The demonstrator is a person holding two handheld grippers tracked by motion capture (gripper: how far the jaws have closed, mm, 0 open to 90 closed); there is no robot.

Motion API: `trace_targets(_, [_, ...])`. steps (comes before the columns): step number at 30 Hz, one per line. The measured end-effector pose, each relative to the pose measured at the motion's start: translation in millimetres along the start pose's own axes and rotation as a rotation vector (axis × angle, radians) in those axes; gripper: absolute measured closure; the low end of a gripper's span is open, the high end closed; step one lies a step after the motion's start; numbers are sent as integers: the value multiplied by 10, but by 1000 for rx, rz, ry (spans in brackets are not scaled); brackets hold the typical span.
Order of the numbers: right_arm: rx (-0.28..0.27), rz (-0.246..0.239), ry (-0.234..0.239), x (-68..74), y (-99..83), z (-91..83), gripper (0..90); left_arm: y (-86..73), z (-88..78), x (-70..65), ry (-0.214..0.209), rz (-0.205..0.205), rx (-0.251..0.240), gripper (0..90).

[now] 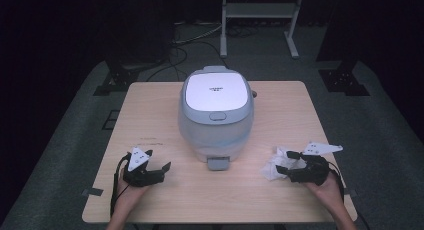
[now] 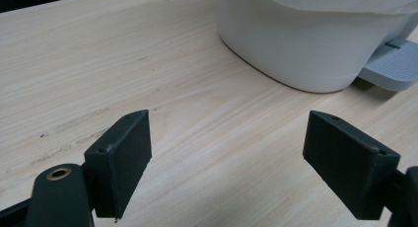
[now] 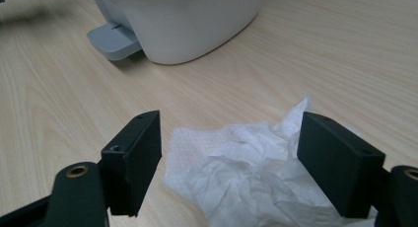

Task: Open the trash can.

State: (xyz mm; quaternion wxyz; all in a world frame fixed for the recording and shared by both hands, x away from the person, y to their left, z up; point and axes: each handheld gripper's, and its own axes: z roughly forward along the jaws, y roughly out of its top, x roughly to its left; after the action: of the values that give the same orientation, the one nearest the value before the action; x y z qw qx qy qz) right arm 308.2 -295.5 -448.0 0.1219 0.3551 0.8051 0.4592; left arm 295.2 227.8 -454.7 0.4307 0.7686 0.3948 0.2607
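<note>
The crumpled white tissue (image 1: 274, 166) is seen on the wooden bench (image 1: 280, 115), at its right front part, to the right of the white rice cooker (image 1: 216, 112). It lies between the spread jaws of the right hand-held gripper (image 3: 229, 160), but it is not pressed by them. The left hand-held gripper (image 2: 226, 155) is held with its jaws wide apart over bare wood, and nothing is gripped by it.

Pale matt wood-grain table (image 1: 280, 190), smooth glossy white plastic cooker (image 1: 216, 112), crumpled soft paper tissue (image 3: 246, 172).
</note>
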Motion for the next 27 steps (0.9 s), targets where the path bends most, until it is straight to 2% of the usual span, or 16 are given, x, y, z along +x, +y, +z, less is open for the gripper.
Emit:
trace_targets(8, [1, 3, 3, -6, -6, 2, 238, 65, 27, -88, -18, 9, -12, 178])
trace_targets(21, [-3, -8, 2, 27, 17, -8, 238, 174, 76, -239, -53, 55, -18, 179])
trace_targets(27, [-1, -10, 1, 26, 23, -4, 238, 243, 130, -335, -87, 74, -14, 179])
